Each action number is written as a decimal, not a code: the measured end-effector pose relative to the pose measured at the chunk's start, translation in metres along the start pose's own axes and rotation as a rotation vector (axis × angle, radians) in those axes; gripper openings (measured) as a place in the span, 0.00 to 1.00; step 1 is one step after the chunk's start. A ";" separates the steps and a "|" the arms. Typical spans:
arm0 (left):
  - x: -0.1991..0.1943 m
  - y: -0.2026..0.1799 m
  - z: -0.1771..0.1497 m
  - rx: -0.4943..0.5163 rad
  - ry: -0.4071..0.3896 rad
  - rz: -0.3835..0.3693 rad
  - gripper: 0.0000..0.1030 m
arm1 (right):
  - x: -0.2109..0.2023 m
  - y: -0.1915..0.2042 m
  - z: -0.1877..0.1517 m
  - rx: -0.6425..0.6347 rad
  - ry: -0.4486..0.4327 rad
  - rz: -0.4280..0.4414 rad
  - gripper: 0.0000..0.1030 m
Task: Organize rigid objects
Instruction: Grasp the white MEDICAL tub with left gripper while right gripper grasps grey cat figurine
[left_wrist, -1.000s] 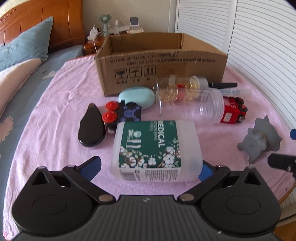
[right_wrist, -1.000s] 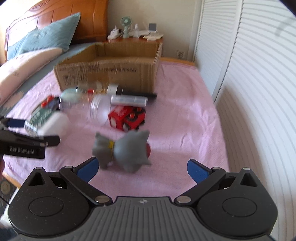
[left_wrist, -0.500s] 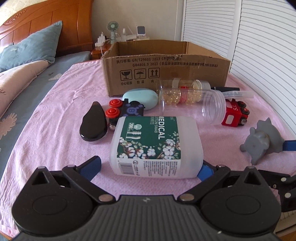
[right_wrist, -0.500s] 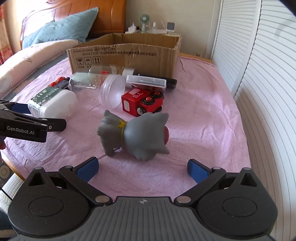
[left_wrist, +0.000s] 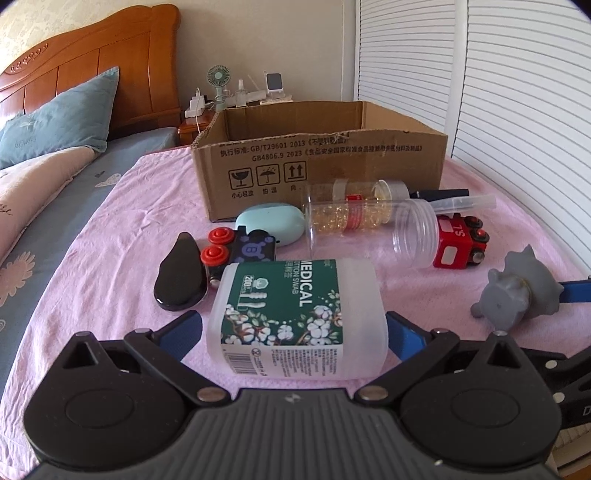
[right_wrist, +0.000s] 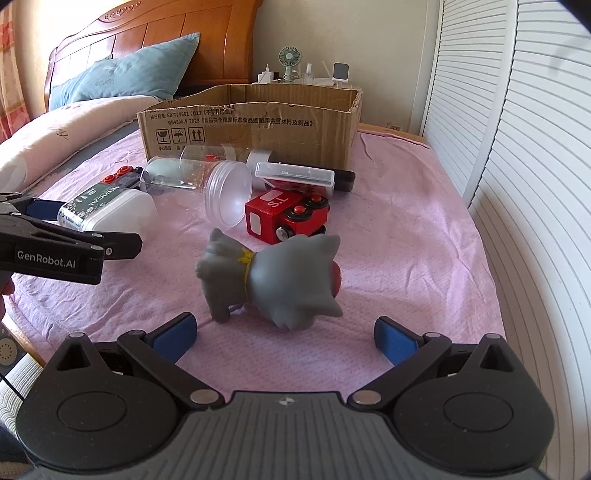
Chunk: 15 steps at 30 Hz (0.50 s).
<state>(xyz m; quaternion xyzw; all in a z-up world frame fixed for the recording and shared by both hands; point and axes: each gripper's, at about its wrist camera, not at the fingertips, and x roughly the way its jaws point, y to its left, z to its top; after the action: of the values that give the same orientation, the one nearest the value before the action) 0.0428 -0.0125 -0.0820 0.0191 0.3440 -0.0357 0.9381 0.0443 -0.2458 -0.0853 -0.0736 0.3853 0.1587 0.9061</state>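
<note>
Left gripper (left_wrist: 293, 334) is spread wide, blue pads flanking the cotton swab tub (left_wrist: 299, 317) that lies on its side on the bed's pink sheet (left_wrist: 122, 221), nothing clamped yet. That tub looks like thin translucent plastic, probably light, its glossy label likely a touch slick, so a squeeze across the flat sides near the middle seems the safest hold.

Over to the right gripper (right_wrist: 284, 334), also wide open and empty, with the grey cat figure (right_wrist: 273, 273) just ahead, between the pads. It looks like rubbery moulded vinyl, light, with an awkward big head; the narrower body behind the yellow collar looks the better grip.

Beyond both waits the cardboard box (left_wrist: 321, 162), open-topped, presumably the destination.
</note>
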 end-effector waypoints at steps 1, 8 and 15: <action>0.000 0.001 0.001 -0.006 -0.001 -0.002 0.99 | 0.001 0.000 0.002 0.005 0.004 0.002 1.00; 0.002 0.002 0.004 -0.011 0.005 -0.011 0.98 | 0.006 0.005 0.019 0.004 -0.018 -0.004 1.00; 0.004 0.000 0.009 -0.001 0.011 -0.015 0.93 | 0.008 0.014 0.027 -0.027 -0.003 -0.017 0.90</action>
<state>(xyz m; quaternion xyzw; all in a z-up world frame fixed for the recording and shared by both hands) 0.0515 -0.0128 -0.0782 0.0163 0.3491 -0.0427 0.9360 0.0630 -0.2241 -0.0725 -0.0888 0.3811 0.1565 0.9069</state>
